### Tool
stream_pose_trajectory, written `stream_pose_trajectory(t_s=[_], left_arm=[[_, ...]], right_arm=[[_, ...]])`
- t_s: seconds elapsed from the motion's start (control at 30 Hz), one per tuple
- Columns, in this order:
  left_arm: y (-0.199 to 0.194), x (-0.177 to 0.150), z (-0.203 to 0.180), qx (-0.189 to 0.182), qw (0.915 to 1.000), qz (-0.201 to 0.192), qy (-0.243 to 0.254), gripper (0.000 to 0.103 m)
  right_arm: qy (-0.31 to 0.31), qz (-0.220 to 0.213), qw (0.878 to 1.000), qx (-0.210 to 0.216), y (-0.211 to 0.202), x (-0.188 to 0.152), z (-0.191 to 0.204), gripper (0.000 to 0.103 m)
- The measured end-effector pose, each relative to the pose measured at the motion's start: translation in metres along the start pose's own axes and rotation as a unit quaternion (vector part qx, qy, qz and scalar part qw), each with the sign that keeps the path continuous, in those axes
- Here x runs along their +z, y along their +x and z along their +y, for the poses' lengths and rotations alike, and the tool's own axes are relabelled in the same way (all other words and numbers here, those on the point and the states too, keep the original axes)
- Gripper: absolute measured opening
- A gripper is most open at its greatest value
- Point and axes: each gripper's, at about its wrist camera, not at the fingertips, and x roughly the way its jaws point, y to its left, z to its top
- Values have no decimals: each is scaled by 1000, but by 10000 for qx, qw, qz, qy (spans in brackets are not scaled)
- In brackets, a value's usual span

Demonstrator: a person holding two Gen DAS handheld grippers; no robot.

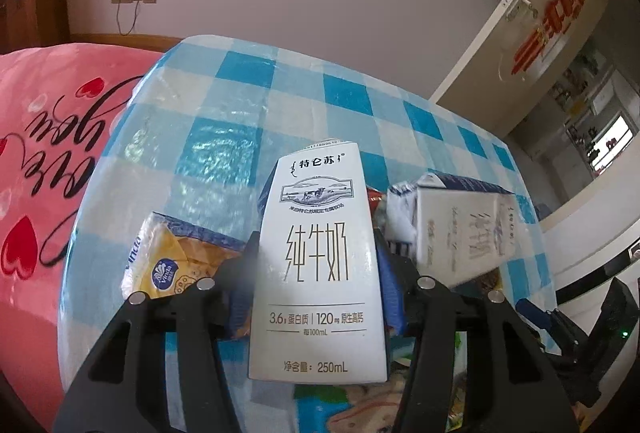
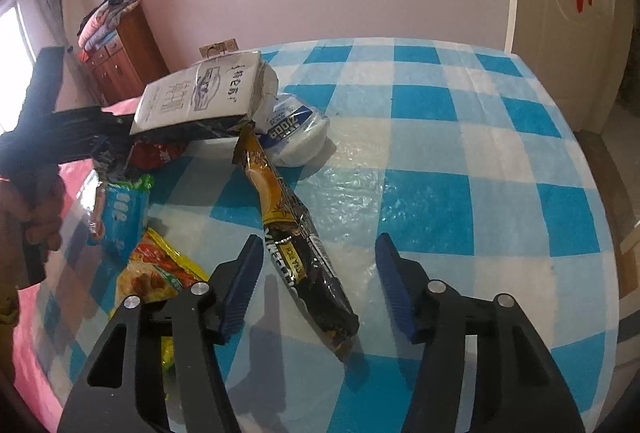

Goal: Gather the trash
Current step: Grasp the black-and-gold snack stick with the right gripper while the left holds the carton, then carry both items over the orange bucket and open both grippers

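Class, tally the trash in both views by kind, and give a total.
Milk cartons: 2 (held white milk carton in left tool, lying white milk carton)
Tissue packs: 2 (yellow tissue pack, white tissue pack)
Wrappers: 4 (black-gold sachet, blue wrapper, yellow-red wrapper, red wrapper)
Total: 8

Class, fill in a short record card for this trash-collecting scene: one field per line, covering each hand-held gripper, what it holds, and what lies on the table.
Left hand-held gripper: shut on the milk carton, lifted off the table
Right hand-held gripper: open, holding nothing, fingers either side of the black-and-gold sachet
Table: blue-and-white checked cover
Second milk carton: beside the held one
Other trash: white tissue pack, blue packet, yellow wrapper
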Motion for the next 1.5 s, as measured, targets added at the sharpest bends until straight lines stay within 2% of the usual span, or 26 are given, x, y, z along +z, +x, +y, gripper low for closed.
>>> stream_pose_trajectory(t_s=[0.2, 0.3, 0.6, 0.73, 1.17, 1.5], left_arm=[[-25, -17, -1, -116, 9995, -237, -175, 54], [-39, -24, -1, -167, 9989, -359, -260, 54], [-75, -46, 1, -285, 9971, -612, -347, 54], [-89, -54, 3, -393, 9958, -701, -430, 54], [-117, -89, 3, -407, 9951, -852, -300, 54], [-149, -98, 4, -585, 9917, -1103, -311, 54]], right_arm=[[-390, 57, 9987, -330, -3, -9, 14, 53], [-467, 50, 9980, -417, -5, -12, 16, 40], [-398, -25, 9983, -418, -13, -19, 14, 27], [-431, -92, 9979, -465, -19, -24, 16, 24], [-436, -476, 9961, -603, -55, -32, 27, 19], [-537, -774, 9949, -355, -90, -20, 55, 18]])
